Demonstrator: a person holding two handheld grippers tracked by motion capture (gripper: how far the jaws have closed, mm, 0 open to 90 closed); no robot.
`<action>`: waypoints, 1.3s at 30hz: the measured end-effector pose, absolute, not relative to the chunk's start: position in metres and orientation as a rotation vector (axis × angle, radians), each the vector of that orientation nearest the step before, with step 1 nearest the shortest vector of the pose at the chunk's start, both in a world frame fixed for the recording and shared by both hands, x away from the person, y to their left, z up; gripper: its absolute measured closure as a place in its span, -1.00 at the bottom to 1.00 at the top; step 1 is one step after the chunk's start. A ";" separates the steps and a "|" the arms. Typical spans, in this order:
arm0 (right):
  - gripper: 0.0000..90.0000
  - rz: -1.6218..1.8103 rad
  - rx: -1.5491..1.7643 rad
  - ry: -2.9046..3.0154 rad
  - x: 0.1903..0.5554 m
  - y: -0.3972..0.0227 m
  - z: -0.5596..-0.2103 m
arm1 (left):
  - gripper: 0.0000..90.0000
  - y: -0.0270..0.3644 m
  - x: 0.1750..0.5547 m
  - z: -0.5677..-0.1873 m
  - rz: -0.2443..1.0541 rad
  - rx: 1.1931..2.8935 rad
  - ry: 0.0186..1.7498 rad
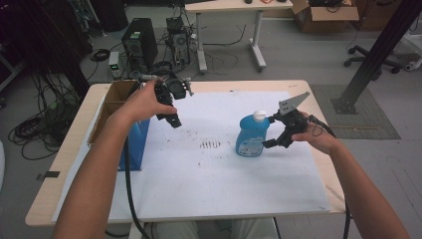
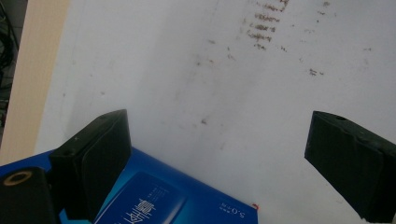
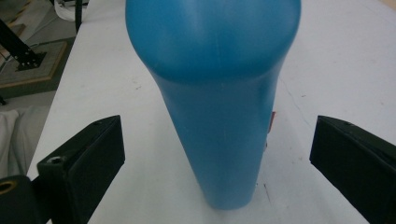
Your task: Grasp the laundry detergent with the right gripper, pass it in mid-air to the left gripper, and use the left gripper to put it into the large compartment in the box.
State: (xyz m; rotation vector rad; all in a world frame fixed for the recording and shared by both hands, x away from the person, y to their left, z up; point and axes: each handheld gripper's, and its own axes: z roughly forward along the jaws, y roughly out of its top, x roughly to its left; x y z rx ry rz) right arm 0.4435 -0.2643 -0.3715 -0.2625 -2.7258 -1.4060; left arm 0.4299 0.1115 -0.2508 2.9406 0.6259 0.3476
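Note:
A blue bottle (image 1: 251,137) with a white cap stands upright right of the table's middle. My right gripper (image 1: 269,132) is open at its right side, one jaw toward the neck and one by the base. In the right gripper view the bottle (image 3: 219,116) stands between the wide-apart jaws of the right gripper (image 3: 217,140), touching neither. My left gripper (image 1: 173,121) is held above the table at the back left, pointing down, open and with nothing in it. The left gripper (image 2: 217,135) looks down on the white sheet, with a blue printed box (image 2: 154,200) under its left jaw.
An open carton with a blue side (image 1: 133,144) stands at the table's left edge. A white sheet (image 1: 214,184) with dark smudges (image 1: 210,144) covers the wooden table. Beyond the far edge are a computer tower (image 1: 139,42), cables and another table. A black post (image 1: 378,50) rises at right.

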 end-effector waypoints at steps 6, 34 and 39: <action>-0.92 -1.416 -0.256 -2.722 0.444 -0.260 -0.373 | -0.83 0.112 0.430 -0.251 0.345 2.942 0.631; -0.84 -1.471 -0.253 -2.721 0.443 -0.246 -0.382 | -0.83 0.113 0.430 -0.253 0.340 2.940 0.634; -0.84 -1.481 -0.251 -2.722 0.441 -0.244 -0.384 | -0.83 0.113 0.430 -0.254 0.337 2.944 0.632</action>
